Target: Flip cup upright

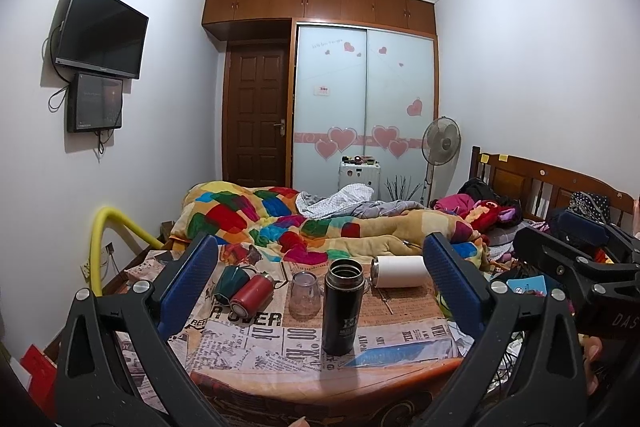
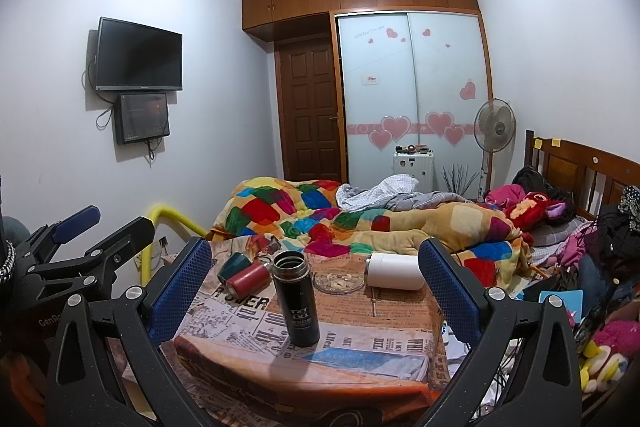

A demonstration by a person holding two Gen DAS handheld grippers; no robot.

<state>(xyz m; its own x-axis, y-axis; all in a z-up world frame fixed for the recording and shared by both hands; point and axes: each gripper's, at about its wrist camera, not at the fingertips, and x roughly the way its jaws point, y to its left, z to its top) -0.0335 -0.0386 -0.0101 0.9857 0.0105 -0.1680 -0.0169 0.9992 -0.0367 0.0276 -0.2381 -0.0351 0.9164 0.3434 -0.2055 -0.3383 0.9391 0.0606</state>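
White cup [image 1: 400,271]: lies on side, far right of table [image 1: 248,343], behind upright black flask [image 1: 343,307]. Likely light, rigid, smooth, prone to roll; grasp mid-body across barrel. Left gripper [image 1: 320,291]: wide, empty. Right gripper [image 2: 316,287]: wide, empty.

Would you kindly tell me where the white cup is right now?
In both wrist views the white cup lies on its side at the table's far right, right of the upright black flask, near the blanket.

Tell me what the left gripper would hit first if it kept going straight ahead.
Most likely the upright black flask: it stands centred between the open left gripper fingers, nearer than the clear glass cup.
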